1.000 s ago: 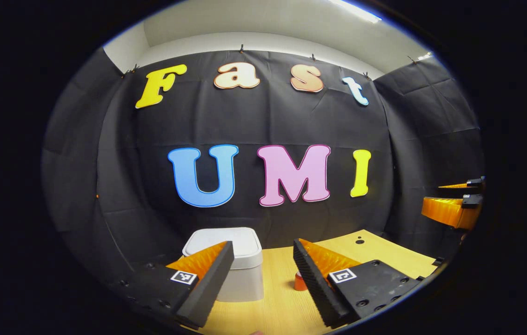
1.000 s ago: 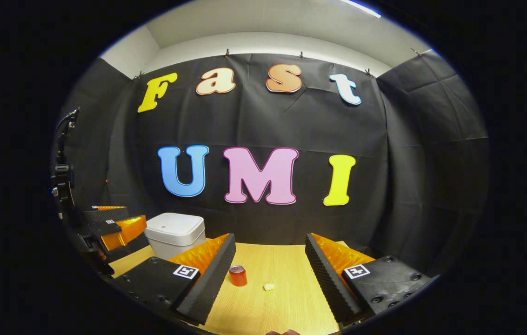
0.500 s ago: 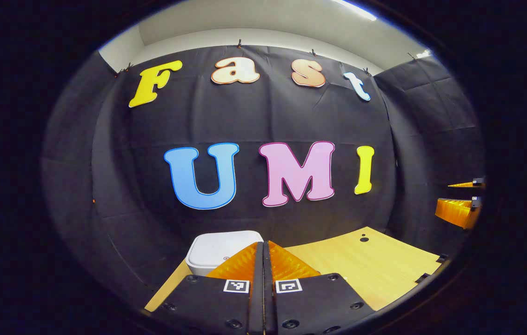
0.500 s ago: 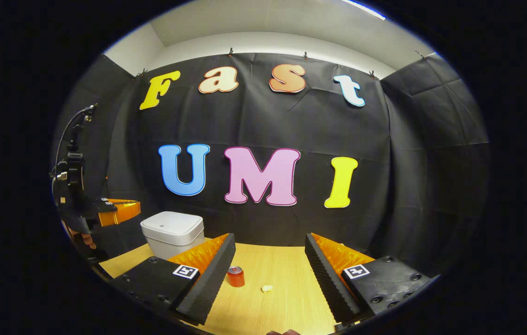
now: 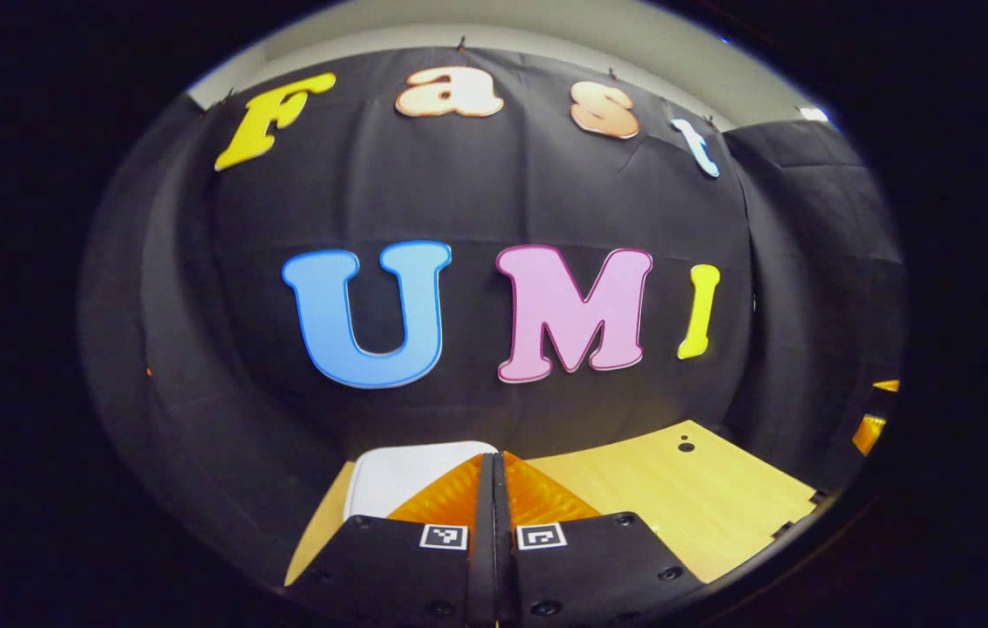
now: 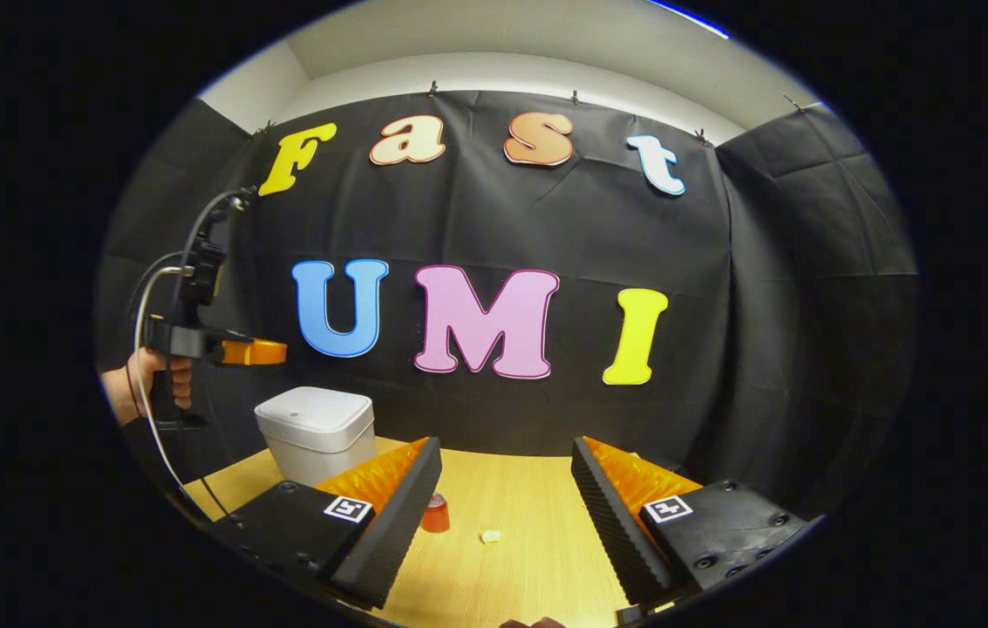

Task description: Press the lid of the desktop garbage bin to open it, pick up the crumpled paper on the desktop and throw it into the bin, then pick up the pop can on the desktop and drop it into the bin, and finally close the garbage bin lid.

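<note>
The white bin (image 5: 398, 471) stands with its lid down at the table's left, just beyond my left gripper (image 5: 494, 467), whose fingers are pressed together with nothing between them. In the right gripper view a hand holds the left gripper (image 6: 278, 351) in the air, above the bin (image 6: 316, 432) and a little to its left. My right gripper (image 6: 507, 449) is open and empty above the table. Between its fingers the red pop can (image 6: 434, 516) stands half hidden by the left finger, and the small crumpled paper (image 6: 490, 535) lies just right of the can.
The wooden table (image 5: 677, 488) runs to the right of the bin and has a small dark hole (image 5: 685, 447) near its back. The black cloth wall stands close behind the bin. A cable (image 6: 149, 349) hangs from the left gripper.
My left gripper went from open to shut, then rose and moved forward toward the bin. The right gripper stayed open and almost still.
</note>
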Motion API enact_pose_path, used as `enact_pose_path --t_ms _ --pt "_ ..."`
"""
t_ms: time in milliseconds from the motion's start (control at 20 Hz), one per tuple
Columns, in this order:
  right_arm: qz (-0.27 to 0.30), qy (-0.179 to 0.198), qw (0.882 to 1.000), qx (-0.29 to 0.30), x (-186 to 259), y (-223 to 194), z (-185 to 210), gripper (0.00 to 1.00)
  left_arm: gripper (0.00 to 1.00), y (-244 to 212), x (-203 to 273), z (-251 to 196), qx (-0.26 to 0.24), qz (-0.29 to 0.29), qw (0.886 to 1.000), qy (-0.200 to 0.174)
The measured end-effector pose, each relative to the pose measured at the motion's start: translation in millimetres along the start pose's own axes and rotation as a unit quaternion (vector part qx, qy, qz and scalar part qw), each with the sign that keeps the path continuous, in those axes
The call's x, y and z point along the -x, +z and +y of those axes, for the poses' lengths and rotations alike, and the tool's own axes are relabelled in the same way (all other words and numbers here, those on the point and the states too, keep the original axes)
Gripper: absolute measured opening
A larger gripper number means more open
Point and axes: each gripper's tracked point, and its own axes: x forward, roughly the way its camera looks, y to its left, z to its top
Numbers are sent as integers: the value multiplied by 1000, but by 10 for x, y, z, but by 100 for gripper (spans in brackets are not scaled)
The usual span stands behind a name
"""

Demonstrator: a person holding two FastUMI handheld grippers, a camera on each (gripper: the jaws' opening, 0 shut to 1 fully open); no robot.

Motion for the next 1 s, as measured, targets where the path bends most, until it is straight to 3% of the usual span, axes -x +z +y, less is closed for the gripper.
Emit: enact_pose_path --t_ms 150,700,1000 --pt "-3 -5 1000 8 14 2 -46 96 6 -255 -398 360 -1 55 998 30" --pt "45 -34 998 -9 81 -329 -310 96 6 -982 -898 578 24 151 987 49" --pt "79 -29 996 -23 98 -593 -297 96 7 -1084 -899 658 -29 153 984 92"
